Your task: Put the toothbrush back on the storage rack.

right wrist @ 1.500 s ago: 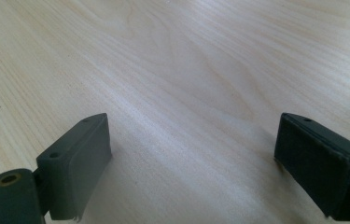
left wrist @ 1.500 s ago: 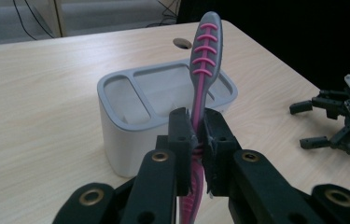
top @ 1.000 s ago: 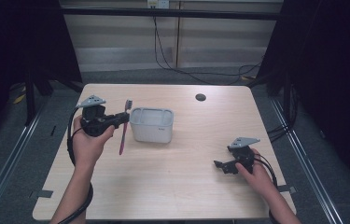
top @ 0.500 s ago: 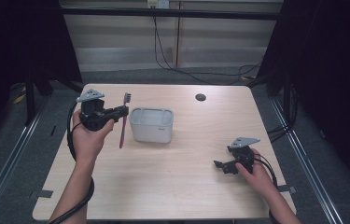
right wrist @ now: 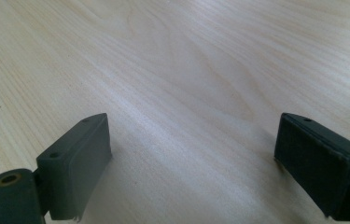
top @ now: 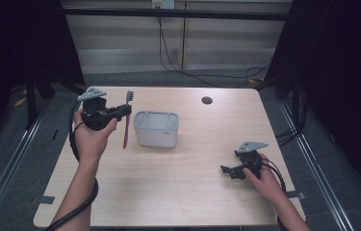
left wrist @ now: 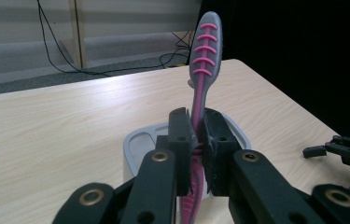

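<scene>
Toothbrush, high view: my left hand-held gripper (top: 126, 110) holds the pink toothbrush (top: 127, 120) upright above the surface (top: 168, 192), bristle head up, handle tip hanging down, just to the left of the grey holder (top: 156, 129).
Step in hand, high view: I judge the job is to stand the brush in the holder; to do it well I should carry it across until the handle tip sits over the open top, keep it vertical, and lower it before letting go.
Right side, high view: my right hand-held gripper (top: 231, 170) rests low near the right front of the surface, well apart from the holder and out of the path.
Surroundings, high view: a small dark round spot (top: 207, 100) lies near the far edge, also well clear; nothing stands between brush and holder.
Grip, left gripper view: the jaws are clamped on the toothbrush (left wrist: 199, 93) around the middle of its handle, the ribbed grey back of the head rising above them.
Target, left gripper view: the holder's rim (left wrist: 133, 144) shows just behind and below the jaws, so the handle tip is near the opening; the rim itself is what I could catch, so I should clear it first.
Other hand, left gripper view: my right hand-held gripper (left wrist: 336, 150) sits at the far right edge.
Right gripper view: the jaws of my right hand-held gripper (right wrist: 191, 163) stand wide apart, empty, over bare wood of the surface (right wrist: 186, 70).
</scene>
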{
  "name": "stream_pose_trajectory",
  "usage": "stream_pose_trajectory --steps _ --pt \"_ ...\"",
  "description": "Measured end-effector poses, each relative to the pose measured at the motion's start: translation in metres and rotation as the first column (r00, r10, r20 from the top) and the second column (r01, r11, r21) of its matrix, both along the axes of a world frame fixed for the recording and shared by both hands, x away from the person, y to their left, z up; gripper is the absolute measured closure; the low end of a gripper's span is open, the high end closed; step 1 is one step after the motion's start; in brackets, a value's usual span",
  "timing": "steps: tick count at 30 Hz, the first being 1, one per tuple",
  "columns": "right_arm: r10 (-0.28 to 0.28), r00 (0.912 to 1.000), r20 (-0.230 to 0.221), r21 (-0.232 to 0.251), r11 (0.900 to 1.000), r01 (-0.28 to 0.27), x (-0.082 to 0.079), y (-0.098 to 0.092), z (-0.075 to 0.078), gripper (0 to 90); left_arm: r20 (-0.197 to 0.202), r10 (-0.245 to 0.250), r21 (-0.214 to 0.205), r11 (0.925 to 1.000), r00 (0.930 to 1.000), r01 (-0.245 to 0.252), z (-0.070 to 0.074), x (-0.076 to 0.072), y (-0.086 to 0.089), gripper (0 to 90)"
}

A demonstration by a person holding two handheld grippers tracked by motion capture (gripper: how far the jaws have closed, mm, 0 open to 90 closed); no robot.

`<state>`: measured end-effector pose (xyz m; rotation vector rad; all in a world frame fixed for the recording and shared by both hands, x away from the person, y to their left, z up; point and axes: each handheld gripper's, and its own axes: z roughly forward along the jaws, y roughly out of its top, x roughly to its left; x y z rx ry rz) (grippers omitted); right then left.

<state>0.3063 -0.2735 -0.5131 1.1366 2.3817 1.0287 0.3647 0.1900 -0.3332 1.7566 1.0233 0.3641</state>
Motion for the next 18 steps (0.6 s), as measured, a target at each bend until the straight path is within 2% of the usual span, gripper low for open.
stream_pose_trajectory --steps 18 --pt "0.0 1.0 0.0 0.0 1.0 0.0 0.0001 -0.0001 0.0 10.1 0.015 0.018 -0.005 0.9998 0.9997 -0.018 0.0076 0.0102 -0.0023 83.3"
